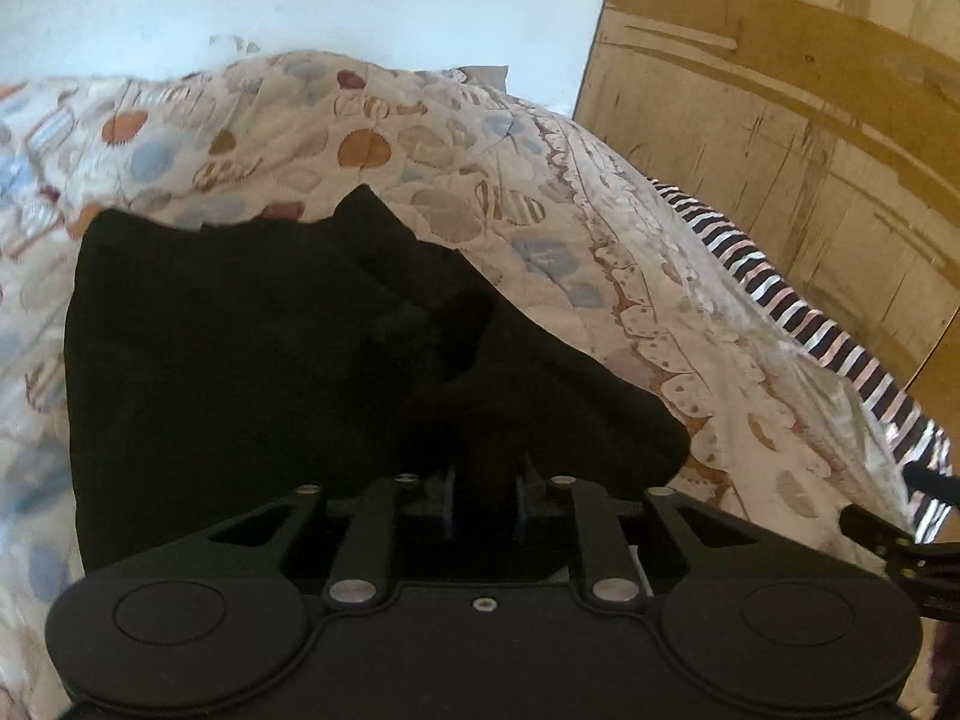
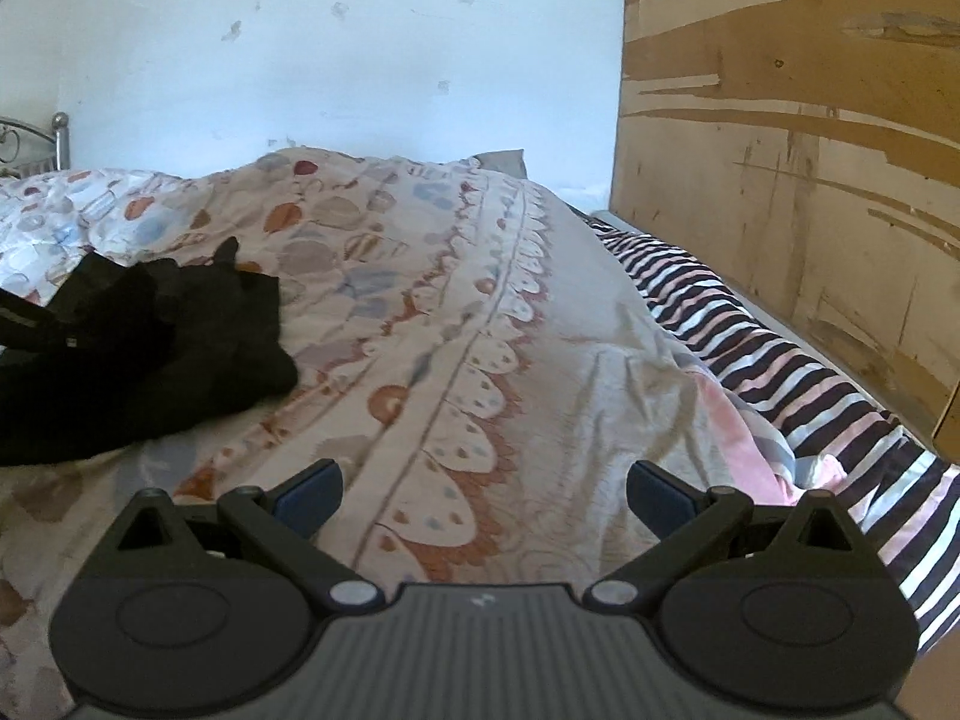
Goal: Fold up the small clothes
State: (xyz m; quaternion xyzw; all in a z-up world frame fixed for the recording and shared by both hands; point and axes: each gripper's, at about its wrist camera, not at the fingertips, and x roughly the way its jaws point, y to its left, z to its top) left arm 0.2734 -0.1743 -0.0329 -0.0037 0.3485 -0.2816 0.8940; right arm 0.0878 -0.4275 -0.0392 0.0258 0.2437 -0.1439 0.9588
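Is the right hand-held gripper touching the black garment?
Apart. The right wrist view shows the right hand-held gripper open over bare quilt, with the black garment well off to its left.

The left tool (image 1: 483, 498) has its jaws close together with a fold of the black garment (image 1: 270, 330) between them, the cloth bunched up and draped over the fingers. The garment lies on a patterned bedspread (image 1: 420, 138); beyond it, a striped sheet (image 1: 780, 300) borders a wooden panel (image 1: 810, 120).
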